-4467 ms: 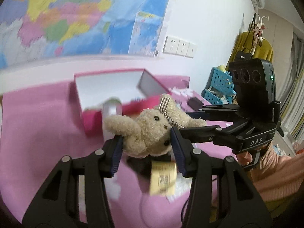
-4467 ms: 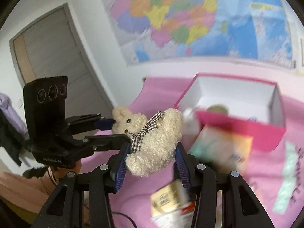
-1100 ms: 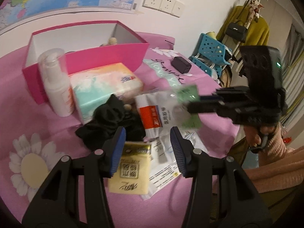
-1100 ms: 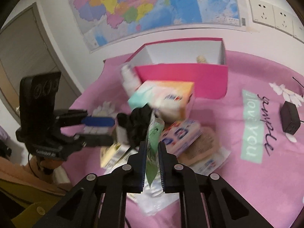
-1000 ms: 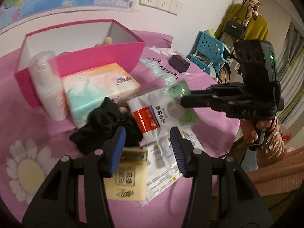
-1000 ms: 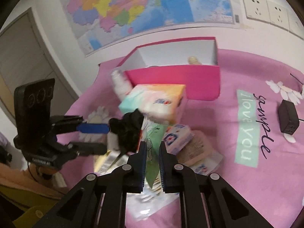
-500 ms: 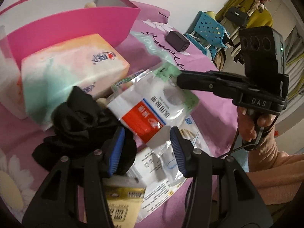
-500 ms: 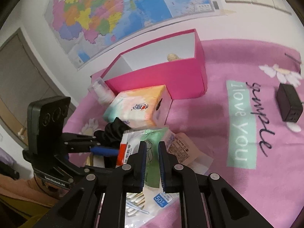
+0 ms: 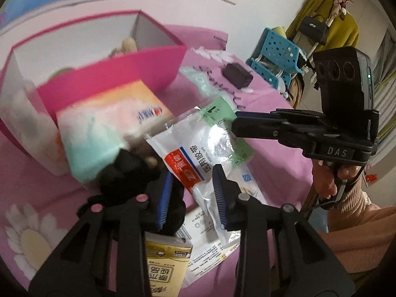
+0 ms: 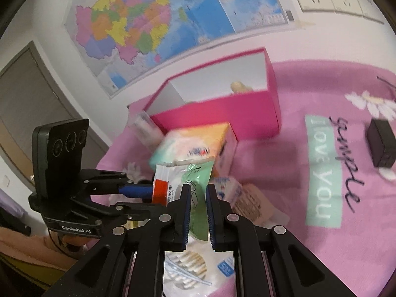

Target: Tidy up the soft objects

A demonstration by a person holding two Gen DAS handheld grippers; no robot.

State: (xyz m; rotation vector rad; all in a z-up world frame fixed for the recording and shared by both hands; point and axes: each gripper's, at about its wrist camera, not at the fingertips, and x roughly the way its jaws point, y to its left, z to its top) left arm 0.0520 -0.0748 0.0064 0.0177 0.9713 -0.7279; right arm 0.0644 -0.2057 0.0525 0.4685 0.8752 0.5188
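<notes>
Since half a second ago the left gripper point(image 9: 191, 193) has slid onto the plastic pouch point(image 9: 198, 148), jaws closing around its lower end; right wrist view: right gripper point(image 10: 198, 208) pinches the pouch's green edge above the pink cloth point(image 10: 297, 173), near the pink box point(image 10: 222, 109).

left gripper point(image 9: 191, 198) angled down, jaws closing, right gripper point(image 10: 197, 209) clamped nearly shut, angled down

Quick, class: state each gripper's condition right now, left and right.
Left gripper: jaws closing around the plastic packet's lower end, not yet gripping.
Right gripper: shut on the packet's green end.
</notes>
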